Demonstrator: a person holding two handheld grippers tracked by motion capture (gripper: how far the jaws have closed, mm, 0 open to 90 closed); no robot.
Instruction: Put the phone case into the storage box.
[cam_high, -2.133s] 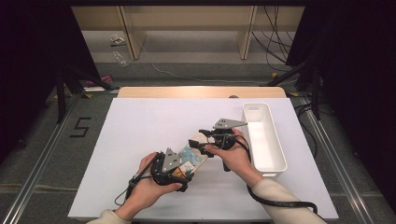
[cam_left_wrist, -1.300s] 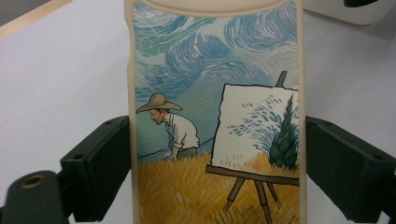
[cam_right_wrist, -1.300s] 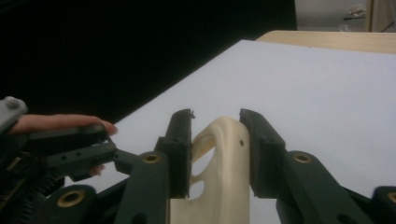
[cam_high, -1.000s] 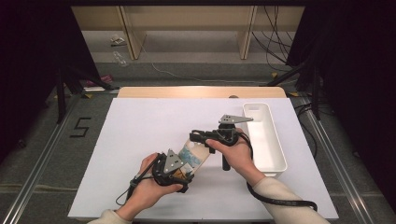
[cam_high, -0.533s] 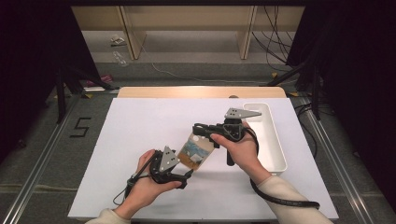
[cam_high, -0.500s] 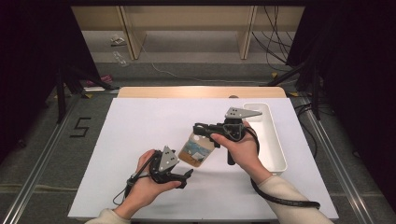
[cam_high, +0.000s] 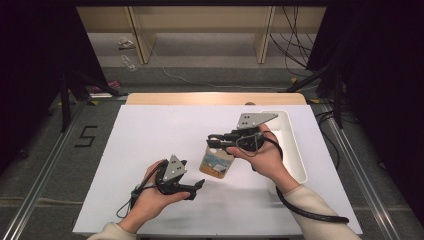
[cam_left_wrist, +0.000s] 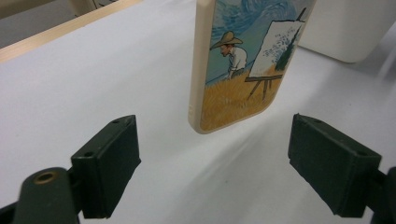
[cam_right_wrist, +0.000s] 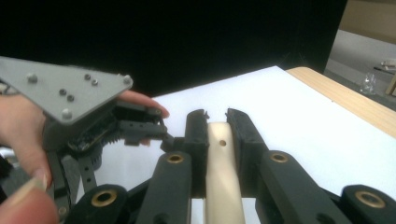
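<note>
one cream phone case (cam_left_wrist: 236, 65) with a painter picture, clamped by right gripper (cam_high: 216, 142); left gripper (cam_high: 192, 186) spread wide.

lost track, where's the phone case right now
High view: the phone case hangs mid-table, clamped in the right gripper, left of the white tray.

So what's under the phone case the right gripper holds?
Only bare white table: the phone case hangs clear of it in the right gripper. Its top edge is covered by the fingers.
</note>
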